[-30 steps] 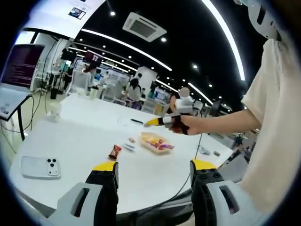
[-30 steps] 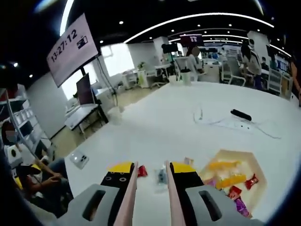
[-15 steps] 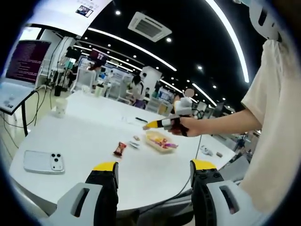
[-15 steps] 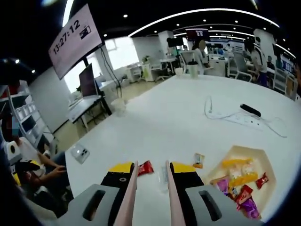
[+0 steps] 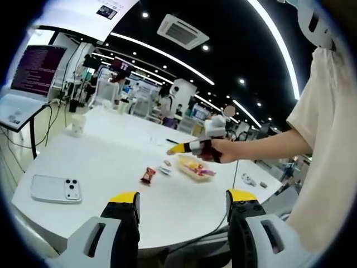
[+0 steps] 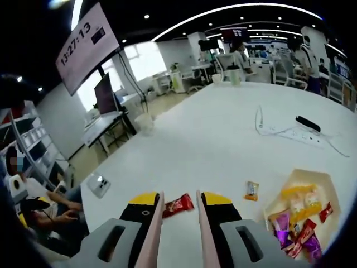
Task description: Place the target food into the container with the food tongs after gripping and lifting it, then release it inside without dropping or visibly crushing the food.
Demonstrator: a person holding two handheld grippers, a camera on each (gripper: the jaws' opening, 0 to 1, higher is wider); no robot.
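Right gripper view: red snack packet (image 6: pixel 178 205) lies on the white table (image 6: pixel 212 139), framed between the tong arms, untouched. Right gripper (image 6: pixel 178 201) jaws nearly together, nothing clamped. Small orange packet (image 6: pixel 252 190) sits beside the tray container (image 6: pixel 318 184), which holds wrapped snacks. Left gripper (image 5: pixel 181 198) jaws wide apart, holding nothing; phone (image 5: pixel 56 188) near the table edge.

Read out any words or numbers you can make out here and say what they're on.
"13:27:13": on the hanging screen, upper left of the right gripper view.
Purple monitor, left gripper view: lines of text, too small to read.
Snack wrappers in the tray and the red packet: print too blurred.
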